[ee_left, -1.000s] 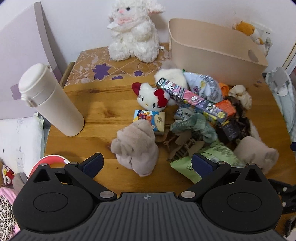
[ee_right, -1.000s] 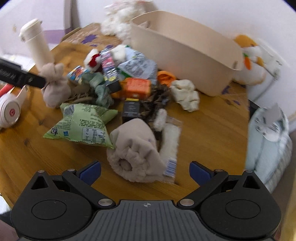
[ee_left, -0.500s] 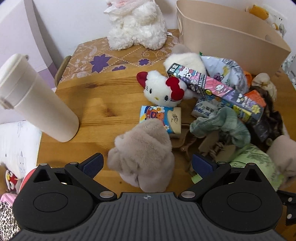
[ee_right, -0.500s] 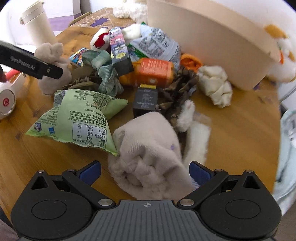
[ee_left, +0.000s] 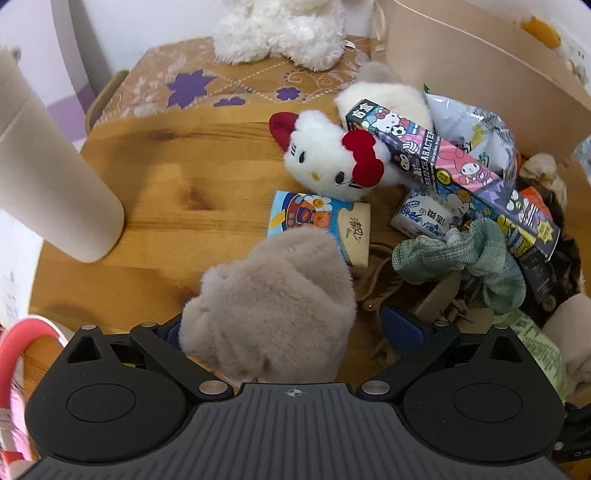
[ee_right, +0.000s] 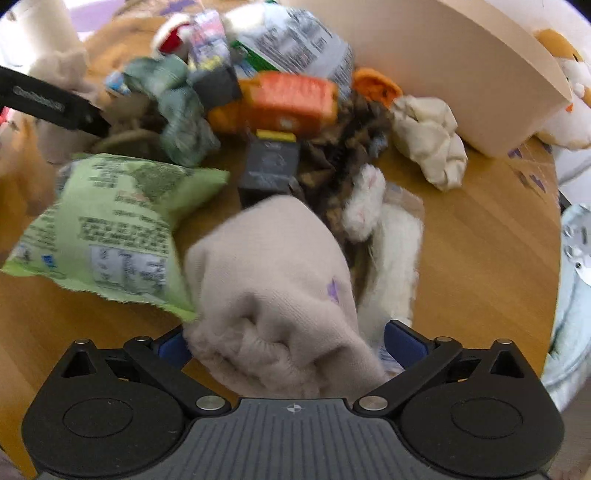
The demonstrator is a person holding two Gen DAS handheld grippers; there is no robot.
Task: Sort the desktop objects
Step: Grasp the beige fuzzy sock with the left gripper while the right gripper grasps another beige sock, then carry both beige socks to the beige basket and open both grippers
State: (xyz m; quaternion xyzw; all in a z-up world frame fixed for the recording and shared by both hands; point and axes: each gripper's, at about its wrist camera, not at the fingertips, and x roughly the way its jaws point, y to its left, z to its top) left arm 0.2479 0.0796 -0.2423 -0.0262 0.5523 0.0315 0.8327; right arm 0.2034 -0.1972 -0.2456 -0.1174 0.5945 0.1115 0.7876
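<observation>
A heap of mixed objects lies on the round wooden table (ee_left: 177, 192). In the left wrist view a fuzzy beige bundle (ee_left: 269, 306) sits between the fingers of my left gripper (ee_left: 286, 328), which is open; the fluff hides part of its left finger. Beyond it lie a cartoon tissue pack (ee_left: 317, 221), a white cat plush with a red bow (ee_left: 332, 158) and a long character box (ee_left: 454, 170). In the right wrist view my right gripper (ee_right: 288, 343) is open astride a rolled beige cloth (ee_right: 280, 288). A green snack bag (ee_right: 110, 229) touches the roll's left side.
A beige basket (ee_left: 461, 62) stands behind the heap, with a white lamb plush (ee_left: 280, 29) to its left. A tall cream tumbler (ee_left: 48, 184) stands at left and pink headphones (ee_left: 22, 339) lie near the table edge. An orange pack (ee_right: 291, 99), a black box (ee_right: 269, 166) and a cream cloth ball (ee_right: 428, 147) lie mid-heap.
Both grippers have moved forward and down. Each beige bundle, ahead of the fingertips a second ago, now lies between the open fingers. The right view is blurred by motion.
</observation>
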